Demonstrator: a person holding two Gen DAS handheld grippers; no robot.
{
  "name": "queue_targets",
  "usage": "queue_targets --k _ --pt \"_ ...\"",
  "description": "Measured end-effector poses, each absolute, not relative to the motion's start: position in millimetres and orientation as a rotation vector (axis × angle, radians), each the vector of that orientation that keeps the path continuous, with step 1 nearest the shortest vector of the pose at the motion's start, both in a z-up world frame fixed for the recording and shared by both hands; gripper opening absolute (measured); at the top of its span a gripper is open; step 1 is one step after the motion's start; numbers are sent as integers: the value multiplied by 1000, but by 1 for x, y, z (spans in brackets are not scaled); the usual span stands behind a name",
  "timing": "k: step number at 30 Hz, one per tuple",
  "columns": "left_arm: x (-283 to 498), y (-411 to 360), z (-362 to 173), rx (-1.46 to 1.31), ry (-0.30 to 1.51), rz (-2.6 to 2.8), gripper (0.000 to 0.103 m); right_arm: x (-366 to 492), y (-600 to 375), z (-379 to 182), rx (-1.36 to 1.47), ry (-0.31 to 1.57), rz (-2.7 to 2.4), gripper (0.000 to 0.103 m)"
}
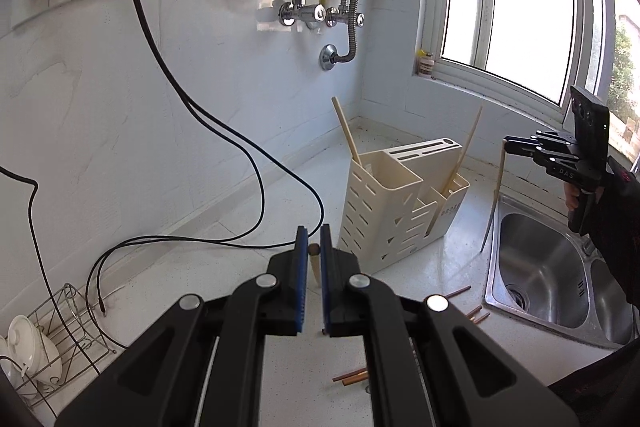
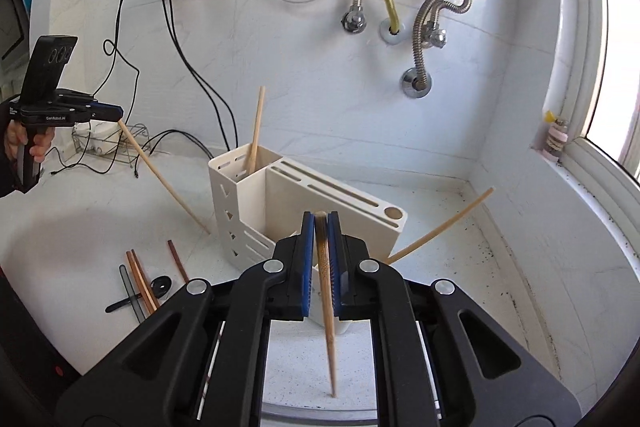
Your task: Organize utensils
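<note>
Both grippers, left [image 1: 314, 239] and right [image 2: 320, 223], are each clamping a chopstick [image 2: 329, 307] above the counter near the holder [image 2: 248, 203], so each tip should be aimed down into an open compartment before letting go.

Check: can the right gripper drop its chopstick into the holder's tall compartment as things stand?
Probably yes. The right gripper is shut on its chopstick, tip hanging down. The holder sits just ahead, its tall compartment open-topped with one chopstick leaning inside. Nothing blocks the way; the left gripper is off to the side.
</note>
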State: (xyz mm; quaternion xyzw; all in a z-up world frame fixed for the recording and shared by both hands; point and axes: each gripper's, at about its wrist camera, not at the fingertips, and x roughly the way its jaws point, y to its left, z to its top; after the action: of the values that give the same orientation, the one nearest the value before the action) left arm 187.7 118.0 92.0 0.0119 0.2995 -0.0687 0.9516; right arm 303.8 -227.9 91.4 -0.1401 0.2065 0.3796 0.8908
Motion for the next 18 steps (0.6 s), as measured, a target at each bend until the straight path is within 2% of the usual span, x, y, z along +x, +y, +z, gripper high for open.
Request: queue_targets --k 11,18 --pt "195 118 112 -16 553 -128 6 294 -248 108 -210 356 744 6" --pt "196 115 122 -10 537 -135 6 299 -251 99 -199 405 708 6"
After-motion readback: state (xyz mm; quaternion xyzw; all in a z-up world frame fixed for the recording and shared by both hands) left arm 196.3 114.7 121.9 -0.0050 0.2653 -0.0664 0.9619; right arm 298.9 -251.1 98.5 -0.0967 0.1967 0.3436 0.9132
